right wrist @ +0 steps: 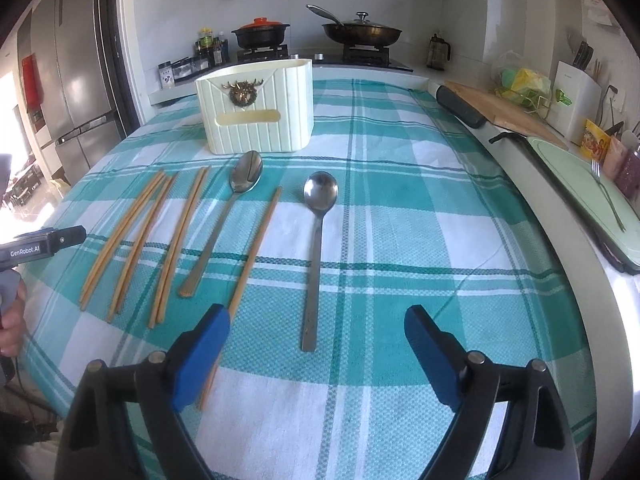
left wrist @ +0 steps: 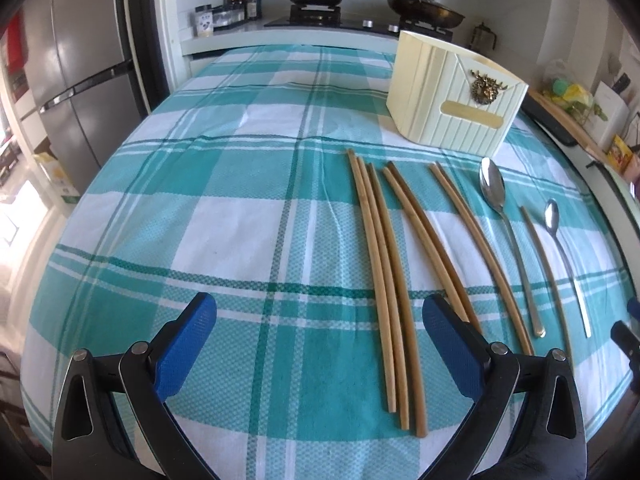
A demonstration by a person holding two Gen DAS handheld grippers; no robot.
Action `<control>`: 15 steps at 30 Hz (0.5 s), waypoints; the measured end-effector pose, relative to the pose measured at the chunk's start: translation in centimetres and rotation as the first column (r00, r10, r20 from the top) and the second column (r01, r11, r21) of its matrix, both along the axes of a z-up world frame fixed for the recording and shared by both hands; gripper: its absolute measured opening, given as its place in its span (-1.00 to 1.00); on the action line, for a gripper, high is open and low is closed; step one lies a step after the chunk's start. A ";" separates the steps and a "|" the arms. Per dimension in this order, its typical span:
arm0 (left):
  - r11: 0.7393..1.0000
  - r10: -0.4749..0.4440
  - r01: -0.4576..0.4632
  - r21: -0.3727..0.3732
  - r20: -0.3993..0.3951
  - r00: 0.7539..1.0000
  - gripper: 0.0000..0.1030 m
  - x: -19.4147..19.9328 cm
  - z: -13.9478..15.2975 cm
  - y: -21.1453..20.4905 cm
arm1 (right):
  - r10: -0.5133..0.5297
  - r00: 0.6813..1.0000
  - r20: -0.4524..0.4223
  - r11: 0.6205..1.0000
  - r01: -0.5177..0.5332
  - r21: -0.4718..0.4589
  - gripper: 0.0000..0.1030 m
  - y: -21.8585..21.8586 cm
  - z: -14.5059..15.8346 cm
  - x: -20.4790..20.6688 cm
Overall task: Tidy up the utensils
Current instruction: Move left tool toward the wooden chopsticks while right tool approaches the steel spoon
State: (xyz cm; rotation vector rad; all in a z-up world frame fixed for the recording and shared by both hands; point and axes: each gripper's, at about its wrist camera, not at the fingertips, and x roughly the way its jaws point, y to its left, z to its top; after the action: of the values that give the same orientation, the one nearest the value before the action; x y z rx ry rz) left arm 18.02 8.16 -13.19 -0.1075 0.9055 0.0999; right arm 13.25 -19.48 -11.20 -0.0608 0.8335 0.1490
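Several wooden chopsticks (left wrist: 394, 280) lie in a row on the teal-and-white checked cloth, with two metal spoons to their right: a larger one (left wrist: 493, 188) and a smaller one (left wrist: 552, 216). A cream ribbed utensil holder (left wrist: 456, 100) with a gold ornament stands behind them. My left gripper (left wrist: 320, 320) is open above the cloth, left of the chopsticks, with nothing between its fingers. In the right wrist view the holder (right wrist: 256, 114) stands at the back, chopsticks (right wrist: 176, 236) on the left. My right gripper (right wrist: 318, 332) is open, its blue fingers either side of the handle end of a steel spoon (right wrist: 318, 240).
A stove with a black pot (right wrist: 260, 34) and a lidded pan (right wrist: 362, 32) sits behind the table. A cutting board (right wrist: 500, 110) and a green tray (right wrist: 588, 184) with a fork lie along the right counter. A fridge (left wrist: 76, 80) stands on the left. A hand (right wrist: 12, 316) holds the other gripper.
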 end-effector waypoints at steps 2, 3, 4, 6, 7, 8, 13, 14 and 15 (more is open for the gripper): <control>1.000 0.003 -0.003 0.005 -0.004 1.000 0.99 0.8 -0.4 0.1 | 0.001 1.000 -0.003 1.000 -0.001 0.001 0.76 0.2 0.0 0.2; 1.000 0.004 -0.004 0.012 -0.008 1.000 0.99 1.2 -0.6 0.1 | 0.000 1.000 -0.003 1.000 0.000 0.001 0.76 0.2 0.0 0.2; 1.000 0.006 -0.006 0.022 -0.014 1.000 0.99 1.6 -0.9 0.0 | 0.000 1.000 -0.003 1.000 0.000 0.001 0.76 0.2 0.0 0.2; 0.999 0.008 -0.007 0.037 -0.027 1.000 0.99 2.2 -1.4 0.0 | 0.001 1.000 -0.005 1.000 -0.001 0.000 0.76 0.3 0.0 0.3; 0.999 0.009 -0.008 0.046 -0.035 0.999 0.99 2.5 -1.7 0.0 | 0.001 1.000 -0.006 1.000 -0.001 -0.001 0.76 0.3 0.0 0.3; 0.998 0.013 -0.011 0.056 -0.045 0.999 0.99 2.8 -2.0 0.0 | 0.002 1.000 -0.007 1.000 -0.002 -0.002 0.76 0.3 0.0 0.3; 0.998 0.018 -0.014 0.067 -0.053 0.998 0.99 3.3 -2.6 0.1 | 0.001 1.000 -0.011 1.000 -0.001 0.001 0.76 0.2 -0.1 0.4; 0.998 0.019 -0.015 0.067 -0.054 0.998 0.99 3.4 -2.6 0.2 | 0.001 1.000 -0.013 1.000 -0.001 0.001 0.76 0.2 -0.2 0.4; 0.998 0.020 -0.016 0.066 -0.055 0.998 0.99 3.5 -2.6 0.3 | 0.002 1.000 -0.014 1.000 -0.001 0.001 0.76 0.2 -0.2 0.5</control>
State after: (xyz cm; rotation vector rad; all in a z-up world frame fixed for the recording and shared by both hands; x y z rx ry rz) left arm 21.52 8.49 -15.81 -0.0519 0.9557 0.1500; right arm 13.75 -19.26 -11.42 -0.0592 0.8475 0.1515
